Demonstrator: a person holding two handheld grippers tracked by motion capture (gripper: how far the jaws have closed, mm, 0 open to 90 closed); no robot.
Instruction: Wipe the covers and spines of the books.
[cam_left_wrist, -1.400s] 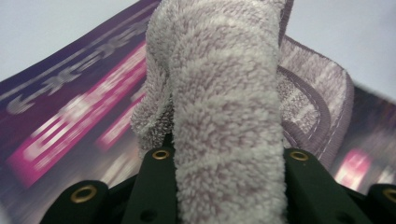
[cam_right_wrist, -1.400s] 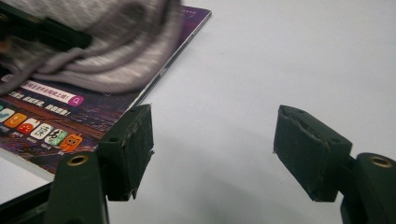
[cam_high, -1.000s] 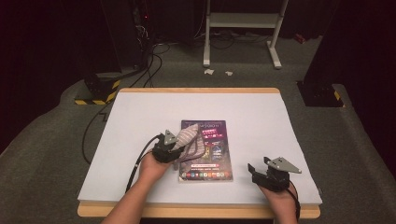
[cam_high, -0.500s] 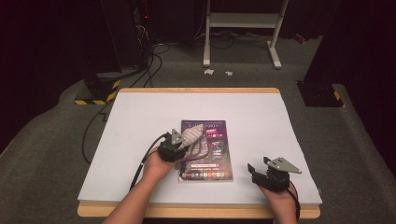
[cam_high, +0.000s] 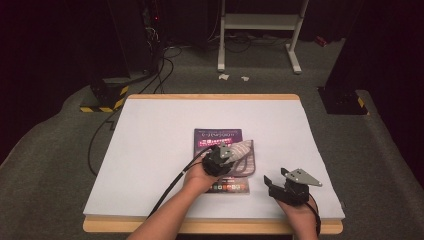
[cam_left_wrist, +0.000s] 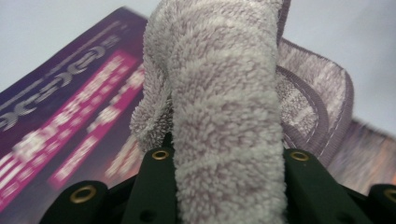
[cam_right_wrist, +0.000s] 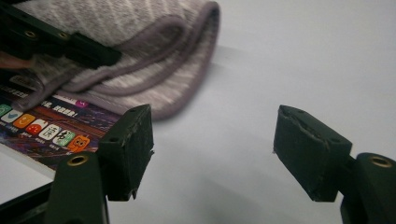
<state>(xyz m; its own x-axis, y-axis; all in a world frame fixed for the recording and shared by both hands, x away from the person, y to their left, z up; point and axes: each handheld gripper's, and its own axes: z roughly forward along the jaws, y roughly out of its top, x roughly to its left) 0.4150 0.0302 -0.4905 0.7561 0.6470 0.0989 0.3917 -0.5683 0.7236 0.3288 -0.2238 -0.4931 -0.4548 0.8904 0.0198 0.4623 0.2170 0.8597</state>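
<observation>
A purple printed book (cam_high: 216, 137) lies flat near the middle of the white table (cam_high: 150, 150). A grey striped fluffy cloth (cam_high: 244, 156) rests on the book's right half and hangs over its right edge. My left gripper (cam_high: 231, 156) is over the book, shut on a bunched fold of the cloth (cam_left_wrist: 229, 93). In the left gripper view the fold fills the gap between the black jaws of my left gripper (cam_left_wrist: 229, 161), with the book (cam_left_wrist: 60, 116) behind it. My right gripper (cam_high: 275, 179) stands open to the right of the book. Only bare table lies between the jaws of my right gripper (cam_right_wrist: 219, 144), which face the cloth (cam_right_wrist: 140, 60) and the book (cam_right_wrist: 46, 123).
The table has a wooden front edge (cam_high: 210, 226). A black cable (cam_high: 172, 182) trails from my left gripper toward the front edge. Beyond the table, on the floor, stand a white frame (cam_high: 260, 30) and black stands with yellow-striped feet (cam_high: 107, 97).
My left hand has swept to the right across the book, dragging the cloth with it; the cloth now overhangs the book's right edge. My right hand has stayed put.
</observation>
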